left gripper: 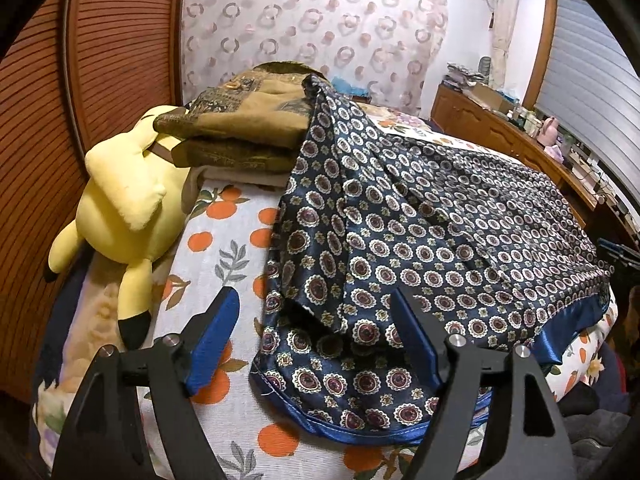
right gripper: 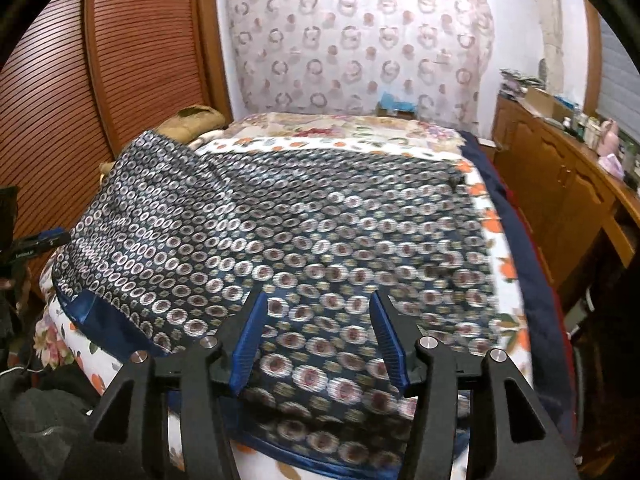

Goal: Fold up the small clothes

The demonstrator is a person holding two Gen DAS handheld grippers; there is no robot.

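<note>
Left gripper [left gripper: 316, 336] held low, jaws spread wide, blue pads [left gripper: 214, 340] facing inward, nothing clamped between them, right gripper [right gripper: 318, 338] likewise parted, black linkage arms angled forward, blue pads [right gripper: 250, 344] empty

Almost nothing here can be read. The only lettering shows in the right wrist view, at the far left edge: a short white word or brand mark printed on a black device [right gripper: 24, 254] beside the bed, too small and too blurred to make out letter by letter. The boxes and bottles on the wooden sideboard [right gripper: 560, 168] carry no legible labels at this size, and the same sideboard in the left wrist view gives nothing readable either. The scarf [left gripper: 420, 248], the bedsheet [left gripper: 224, 248] and the curtain [left gripper: 320, 32] bear only patterns, no words or numbers.
</note>
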